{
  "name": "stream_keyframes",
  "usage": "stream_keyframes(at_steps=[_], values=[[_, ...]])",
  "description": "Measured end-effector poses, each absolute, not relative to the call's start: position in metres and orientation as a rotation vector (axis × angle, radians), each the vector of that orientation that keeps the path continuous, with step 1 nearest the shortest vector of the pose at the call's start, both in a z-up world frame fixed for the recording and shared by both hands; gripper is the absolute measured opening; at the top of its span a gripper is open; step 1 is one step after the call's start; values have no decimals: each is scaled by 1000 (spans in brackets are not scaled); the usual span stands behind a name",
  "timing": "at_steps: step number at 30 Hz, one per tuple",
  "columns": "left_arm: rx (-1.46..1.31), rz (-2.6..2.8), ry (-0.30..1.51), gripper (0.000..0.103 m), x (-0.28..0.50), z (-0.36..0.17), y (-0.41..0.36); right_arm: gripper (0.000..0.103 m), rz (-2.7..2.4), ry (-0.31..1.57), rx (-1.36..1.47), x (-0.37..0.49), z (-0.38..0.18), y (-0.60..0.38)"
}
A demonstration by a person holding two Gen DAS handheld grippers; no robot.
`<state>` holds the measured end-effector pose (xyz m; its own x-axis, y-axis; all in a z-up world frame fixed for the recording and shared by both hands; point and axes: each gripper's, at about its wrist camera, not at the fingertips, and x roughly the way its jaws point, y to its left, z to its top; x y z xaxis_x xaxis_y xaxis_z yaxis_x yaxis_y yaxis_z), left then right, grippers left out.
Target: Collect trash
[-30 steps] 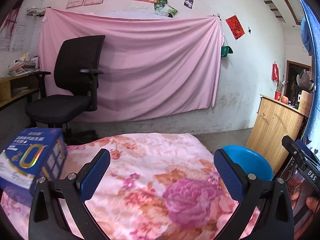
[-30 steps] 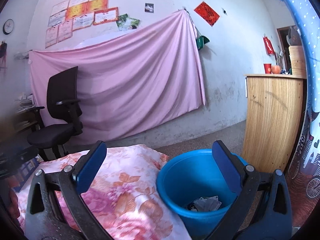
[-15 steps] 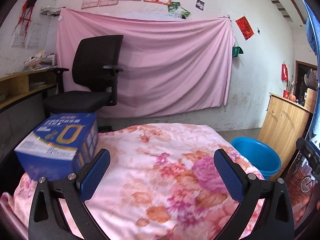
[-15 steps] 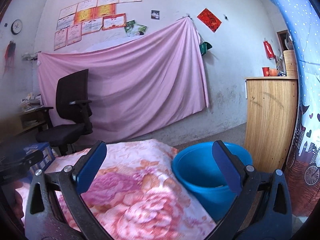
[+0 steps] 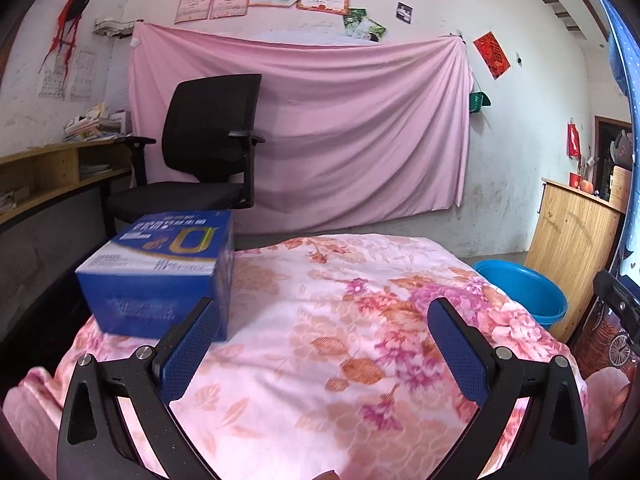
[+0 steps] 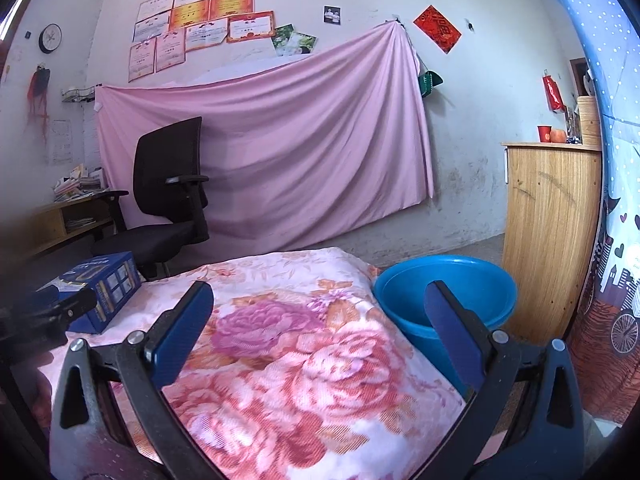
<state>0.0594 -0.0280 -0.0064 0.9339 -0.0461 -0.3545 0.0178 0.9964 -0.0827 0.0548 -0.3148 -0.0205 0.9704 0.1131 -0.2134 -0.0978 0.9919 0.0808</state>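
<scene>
A pink flowered quilt (image 5: 320, 320) covers the surface under me, spread wide and lumpy. My left gripper (image 5: 324, 344) hangs over it with its blue pads far apart and nothing between them. My right gripper (image 6: 320, 332) is spread just as wide and is equally empty, its right finger crossing in front of the blue bucket (image 6: 444, 292).

Just beyond my left finger sits the blue box (image 5: 160, 268), resting on the quilt near its left edge. The tip of that finger overlaps the box's near corner in the left view, though I cannot tell whether they touch. The top bears a large gold "O" and lines of white print too blurred to read. In the right view the same box looks smaller, partly hidden by a dark blurred shape low on the left.

The bucket stands at the quilt's right side, beside a wooden cabinet (image 6: 552, 236). The right view looks into its mouth but not to the bottom; the left view shows only its rim.

Farther back, a black office chair (image 5: 200, 152) stands before a pink sheet (image 5: 352, 128) hung on the wall. Certificates (image 6: 208, 20) are pinned above it, their text illegible, and a red diamond paper (image 6: 437, 28) hangs to the right. Only the right view takes in the whole wall clock (image 6: 50, 38).
</scene>
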Motion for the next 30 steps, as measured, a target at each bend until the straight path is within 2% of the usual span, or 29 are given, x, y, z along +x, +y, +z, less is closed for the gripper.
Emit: stream_keyframes(at_steps=[11, 30], values=[[-67, -27, 333, 101, 45, -5, -24, 103, 77, 204, 57, 25, -23, -305], [-44, -36, 322, 101, 43, -8, -28, 103, 107, 205, 36, 27, -24, -298]])
